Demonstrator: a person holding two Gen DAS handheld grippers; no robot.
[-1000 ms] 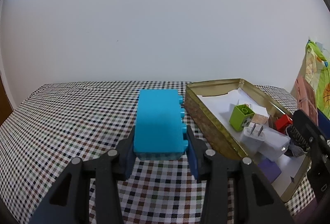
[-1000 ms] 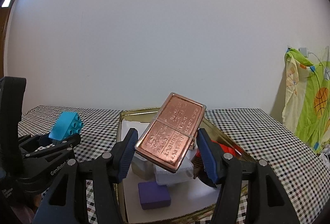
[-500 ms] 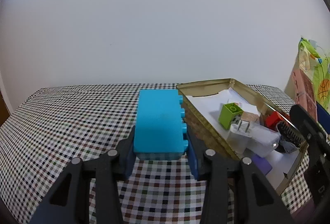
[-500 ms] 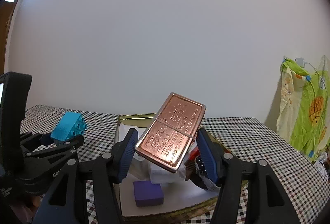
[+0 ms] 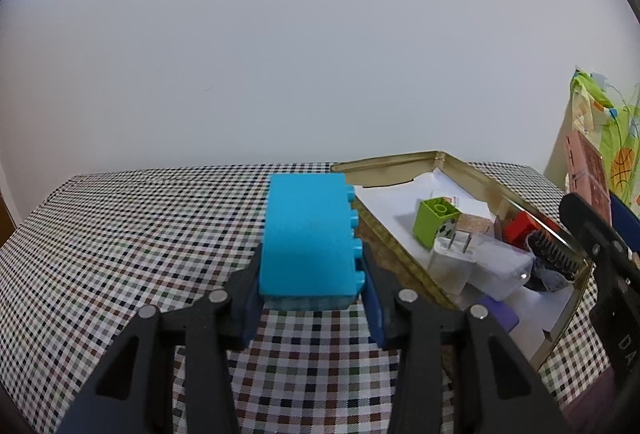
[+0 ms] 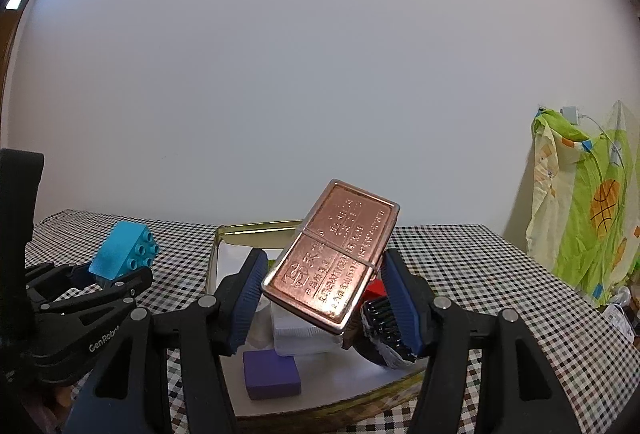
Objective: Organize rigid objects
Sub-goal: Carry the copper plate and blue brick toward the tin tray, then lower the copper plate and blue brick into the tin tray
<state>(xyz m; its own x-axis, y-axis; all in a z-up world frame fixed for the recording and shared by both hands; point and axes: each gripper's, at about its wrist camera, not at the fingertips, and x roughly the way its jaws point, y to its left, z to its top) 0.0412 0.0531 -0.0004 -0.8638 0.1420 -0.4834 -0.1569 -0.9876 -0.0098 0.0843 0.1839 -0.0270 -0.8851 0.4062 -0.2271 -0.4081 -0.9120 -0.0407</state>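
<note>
The left gripper (image 5: 312, 298) is closed on a bright blue plastic building brick (image 5: 306, 238), its two blue pads pressing the brick's long sides, the studs facing right; the brick is held above a black-and-white checked tablecloth (image 5: 140, 234), just left of a shallow gold metal tin (image 5: 394, 248) lined with white paper. The right gripper (image 6: 324, 298) is clamped on a flat copper-coloured metal case (image 6: 332, 258) with embossed lettering, gripped at its lower edges and tilted so its far end points up and to the right, held over the near half of the tin. Inside the tin lie a lime-green plastic cube block (image 5: 434, 220), a white plug adapter with two metal prongs (image 5: 452, 262), a purple rectangular block (image 6: 272, 374), a red block (image 5: 520, 228) and a black bristled brush (image 5: 554, 262) near the right wall. In the right wrist view the blue brick shows at the left, well apart from the copper case. A green and yellow patterned cloth (image 6: 588, 202) hangs beyond the table's right edge.
</note>
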